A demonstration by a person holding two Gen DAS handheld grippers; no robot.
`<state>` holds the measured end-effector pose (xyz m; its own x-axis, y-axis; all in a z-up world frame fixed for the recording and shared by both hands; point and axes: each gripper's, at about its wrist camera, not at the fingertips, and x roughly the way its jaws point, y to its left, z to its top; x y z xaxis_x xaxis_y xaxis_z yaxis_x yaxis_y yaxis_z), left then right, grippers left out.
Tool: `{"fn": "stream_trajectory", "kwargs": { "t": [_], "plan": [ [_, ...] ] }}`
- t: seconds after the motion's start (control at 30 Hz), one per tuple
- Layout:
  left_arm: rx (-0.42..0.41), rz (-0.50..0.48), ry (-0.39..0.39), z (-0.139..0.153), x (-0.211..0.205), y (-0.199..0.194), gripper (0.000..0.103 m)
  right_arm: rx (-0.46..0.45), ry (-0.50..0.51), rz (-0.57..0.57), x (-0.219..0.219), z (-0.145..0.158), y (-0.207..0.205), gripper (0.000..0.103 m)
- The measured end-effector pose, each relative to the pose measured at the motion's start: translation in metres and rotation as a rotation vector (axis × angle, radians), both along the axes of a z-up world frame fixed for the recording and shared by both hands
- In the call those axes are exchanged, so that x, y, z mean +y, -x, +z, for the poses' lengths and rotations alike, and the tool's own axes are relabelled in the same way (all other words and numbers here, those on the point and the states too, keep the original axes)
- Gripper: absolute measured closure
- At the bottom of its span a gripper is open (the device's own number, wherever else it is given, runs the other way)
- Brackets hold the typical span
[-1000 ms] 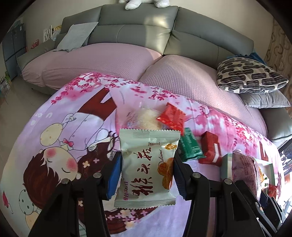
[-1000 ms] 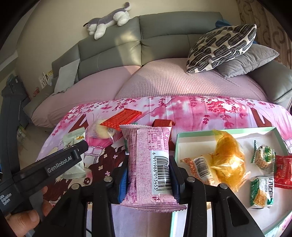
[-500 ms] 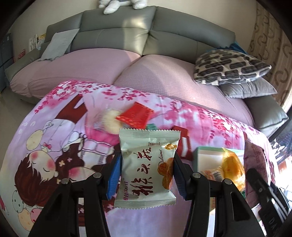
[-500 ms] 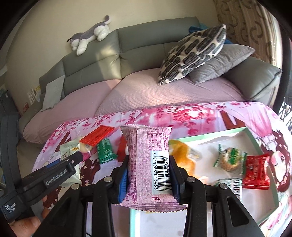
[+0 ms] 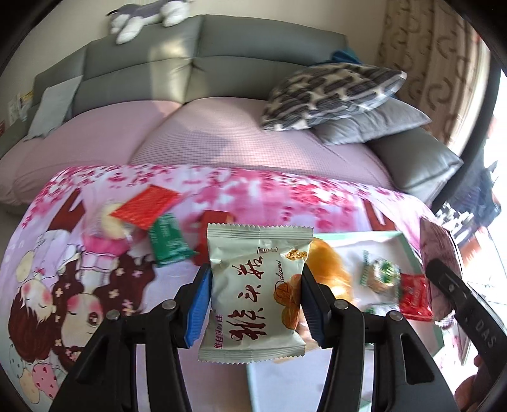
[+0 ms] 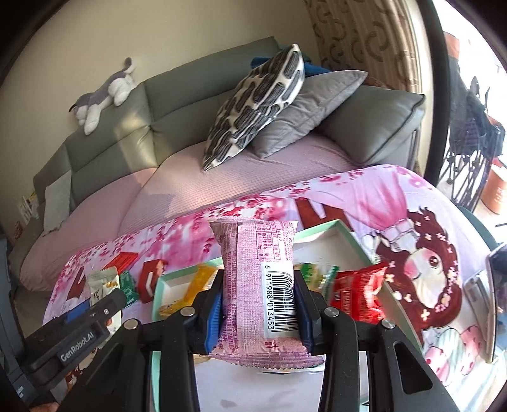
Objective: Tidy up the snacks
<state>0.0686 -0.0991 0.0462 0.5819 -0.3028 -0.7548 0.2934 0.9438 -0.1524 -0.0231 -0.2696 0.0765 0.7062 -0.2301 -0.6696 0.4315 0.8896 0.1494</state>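
My left gripper [image 5: 255, 296] is shut on a pale green snack packet [image 5: 253, 291] with red characters, held above the near left edge of the mint-rimmed white tray [image 5: 407, 244]. My right gripper [image 6: 258, 312] is shut on a pink snack packet [image 6: 256, 285] with a barcode, held over the tray [image 6: 343, 233]. In the tray lie an orange packet [image 5: 329, 269], a green-white packet [image 5: 380, 274] and a red packet [image 5: 413, 293]. Left of the tray on the cloth lie a red flat packet [image 5: 144, 206], a green packet [image 5: 168, 244], a red box [image 5: 210, 233] and a clear-wrapped cake [image 5: 106, 222].
The table wears a pink cartoon cloth [image 5: 79, 285]. Behind it stands a grey sofa with pink covers [image 5: 221, 136], a patterned cushion [image 5: 329, 95] and a plush toy [image 5: 142, 16]. A phone [image 6: 488, 294] lies at the table's right edge. The right gripper's body [image 5: 459, 304] shows in the left view.
Both grippers have swung to the right with their packets. The tray has come under them in both views; the loose snacks have slid to the left.
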Motion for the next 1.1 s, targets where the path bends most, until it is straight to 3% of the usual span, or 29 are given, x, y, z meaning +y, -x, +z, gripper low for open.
{"fn": "stream_trajectory", "kwargs": {
  "t": [0.33, 0.67, 1.1],
  "plan": [
    [0.013, -0.132, -0.028, -0.005, -0.047, 0.027, 0.048, -0.008, -0.005, -0.102, -0.041, 0.006, 0.031, 0.061],
    [0.033, -0.14, -0.078, -0.017, -0.057, 0.033, 0.048, 0.01, -0.031, -0.087, -0.047, -0.001, 0.03, 0.061],
    [0.084, -0.165, -0.124, -0.036, -0.068, 0.037, 0.048, 0.112, -0.065, -0.015, -0.034, -0.032, 0.007, 0.061]
  ]
}}
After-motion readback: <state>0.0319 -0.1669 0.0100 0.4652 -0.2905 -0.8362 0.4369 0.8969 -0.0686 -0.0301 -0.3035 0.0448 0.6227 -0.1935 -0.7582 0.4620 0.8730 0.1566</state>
